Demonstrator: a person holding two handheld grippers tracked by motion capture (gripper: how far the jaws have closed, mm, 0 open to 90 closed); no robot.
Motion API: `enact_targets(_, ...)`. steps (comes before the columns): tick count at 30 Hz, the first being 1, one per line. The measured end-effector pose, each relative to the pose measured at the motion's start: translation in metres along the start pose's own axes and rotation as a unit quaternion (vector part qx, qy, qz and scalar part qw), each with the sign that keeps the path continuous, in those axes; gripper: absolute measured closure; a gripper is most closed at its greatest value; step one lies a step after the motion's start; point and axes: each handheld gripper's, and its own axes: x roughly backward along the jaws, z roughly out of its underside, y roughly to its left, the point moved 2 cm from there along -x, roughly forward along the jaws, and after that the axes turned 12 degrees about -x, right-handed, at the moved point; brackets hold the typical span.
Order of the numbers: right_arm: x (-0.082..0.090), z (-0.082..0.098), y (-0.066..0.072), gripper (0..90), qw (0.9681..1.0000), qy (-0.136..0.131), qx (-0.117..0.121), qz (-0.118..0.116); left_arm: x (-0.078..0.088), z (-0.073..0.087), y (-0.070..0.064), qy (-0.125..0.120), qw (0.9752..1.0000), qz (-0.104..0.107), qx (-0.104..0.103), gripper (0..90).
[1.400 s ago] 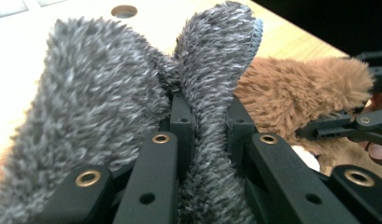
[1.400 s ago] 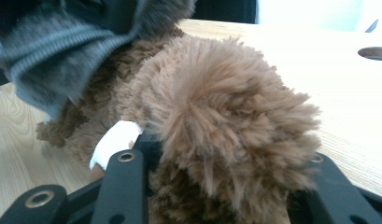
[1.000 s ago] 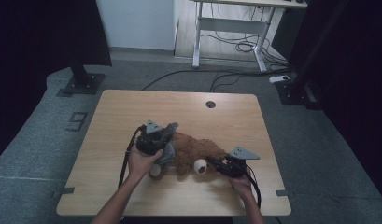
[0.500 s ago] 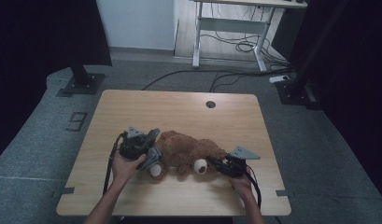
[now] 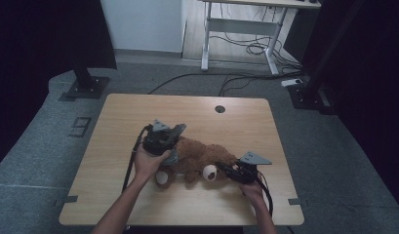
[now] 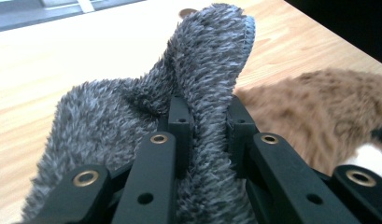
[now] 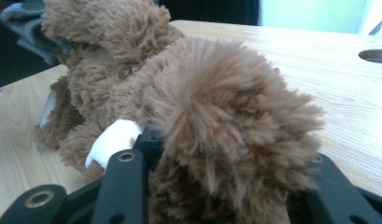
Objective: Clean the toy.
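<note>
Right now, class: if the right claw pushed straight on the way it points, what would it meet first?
The brown plush toy. The right claw is already closed on its fur, so going on would press deeper into the toy's body, toward the left claw beyond, though depth is uncertain.

A grey floor mat (image 5: 80,127) left of the table bears a "9".

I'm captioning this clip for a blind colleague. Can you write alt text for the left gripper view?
The left gripper's two black jaws are shut on a fold of fuzzy grey fabric that stands up between them. Behind it lies a light wooden table, with a brown plush toy at the right.
</note>
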Motion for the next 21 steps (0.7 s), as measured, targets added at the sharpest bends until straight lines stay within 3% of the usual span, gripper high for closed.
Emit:
enact_targets(3, 0.001, 0.0, -0.001, 55.0, 1.0, 0.001, 0.005, -0.003, -0.016, -0.004, -0.008, 0.009, 0.9998, 0.018, 0.001, 76.4)
enact_targets(6, 0.001, 0.0, -0.001, 53.6, 1.0, 0.002, 0.007, -0.003, -0.022, 0.004, -0.01, 0.01, 0.9993, 0.034, 0.01, 76.5)
enact_targets(9, 0.002, -0.001, 0.0, 42.1, 1.0, 0.002, 0.001, -0.002, -0.019, 0.015, -0.012, 0.005, 0.9992, 0.036, 0.019, 76.9)
enact_targets(11, 0.004, -0.003, 0.002, 31.5, 1.0, 0.002, 0.001, 0.006, -0.016, 0.022, -0.017, 0.001, 0.9996, 0.027, 0.012, 77.2)
enact_targets(16, 0.012, -0.013, 0.011, 17.6, 0.9993, 0.014, -0.025, 0.022, -0.009, 0.033, -0.027, -0.014, 0.9998, 0.016, 0.001, 77.3)
enact_targets(21, 0.028, -0.04, 0.02, 14.3, 0.9971, -0.029, -0.066, 0.025, -0.002, 0.039, -0.032, -0.019, 0.9996, 0.019, -0.001, 77.3)
